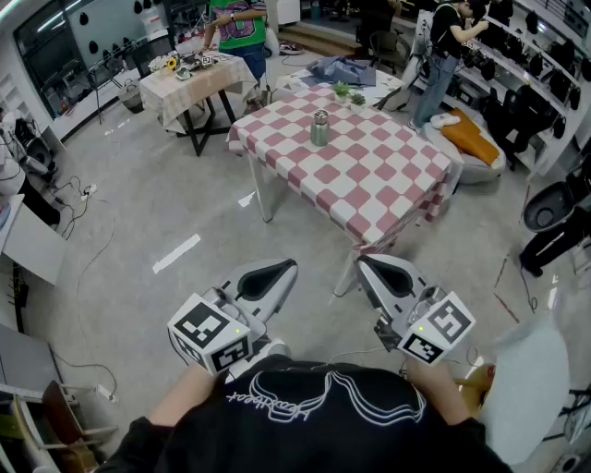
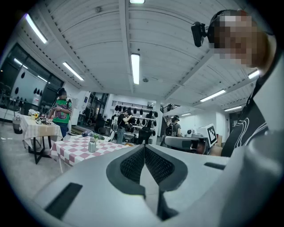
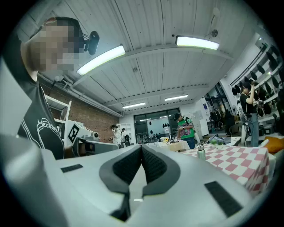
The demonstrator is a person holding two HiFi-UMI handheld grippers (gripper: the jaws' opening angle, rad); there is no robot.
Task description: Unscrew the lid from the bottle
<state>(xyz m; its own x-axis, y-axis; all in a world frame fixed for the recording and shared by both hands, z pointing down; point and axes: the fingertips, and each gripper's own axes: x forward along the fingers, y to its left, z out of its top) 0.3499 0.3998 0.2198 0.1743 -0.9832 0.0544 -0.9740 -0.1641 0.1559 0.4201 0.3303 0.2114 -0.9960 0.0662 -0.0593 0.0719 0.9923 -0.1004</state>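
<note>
A small metal bottle [image 1: 319,127] with its lid on stands upright on the red-and-white checked table [image 1: 369,175], far ahead of me. The same bottle [image 2: 92,145] shows small in the left gripper view, and the bottle [image 3: 201,152] shows again in the right gripper view. My left gripper [image 1: 288,267] is held low in front of my body, jaws shut and empty. My right gripper [image 1: 366,262] sits beside it, also shut with nothing in it. Both point level toward the table, well short of it.
Two small potted plants [image 1: 348,94] stand at the table's far edge. A second table [image 1: 189,78] with a person in green [image 1: 236,23] is at the back left. Another person [image 1: 443,51] stands by shelves at right. Cables [image 1: 78,199] lie on the floor at left.
</note>
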